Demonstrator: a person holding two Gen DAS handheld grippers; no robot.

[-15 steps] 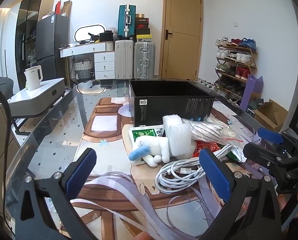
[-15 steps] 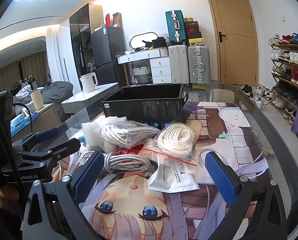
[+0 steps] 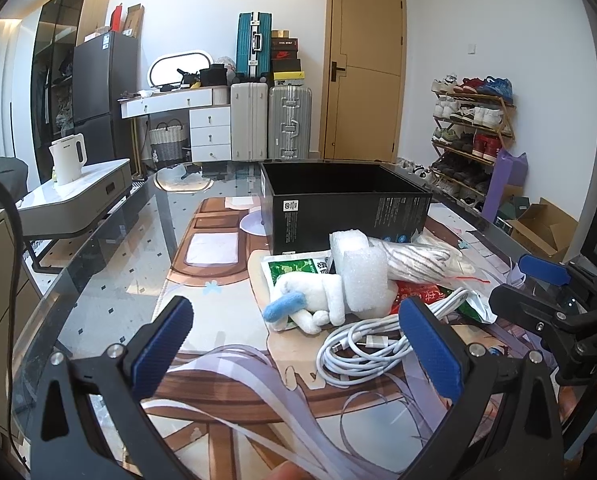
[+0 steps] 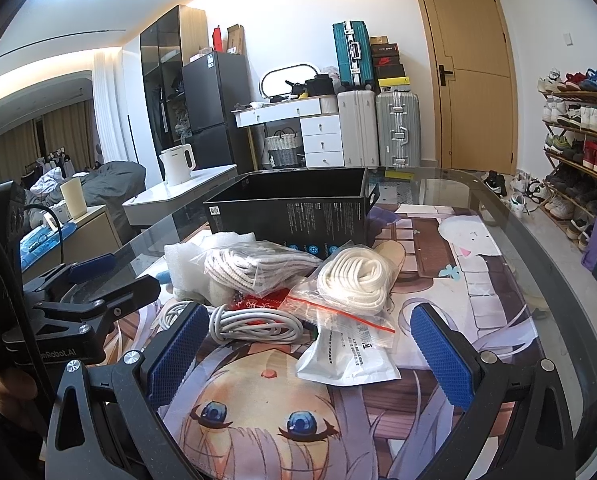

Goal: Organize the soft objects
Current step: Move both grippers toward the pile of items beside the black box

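A pile of soft items lies on the glass table in front of an open black box (image 3: 346,208), which also shows in the right wrist view (image 4: 294,212). In the left wrist view I see a white plush toy (image 3: 310,300), white foam blocks (image 3: 362,276), a coiled white cable (image 3: 362,350) and a bagged striped rope (image 3: 414,258). In the right wrist view a bagged white rope (image 4: 356,278), a white packet (image 4: 348,356) and a cable coil (image 4: 254,326) lie close. My left gripper (image 3: 298,350) is open and empty before the plush. My right gripper (image 4: 308,354) is open and empty around the packet.
An anime-print mat (image 4: 258,412) covers the table under the pile. The curved table edge (image 4: 558,280) runs at the right. A shoe rack (image 3: 470,128), suitcases (image 3: 270,120) and a side table with a kettle (image 3: 68,158) stand beyond.
Both grippers have shifted slightly; the pile sits a touch closer in both views. Nothing was taken hold of.
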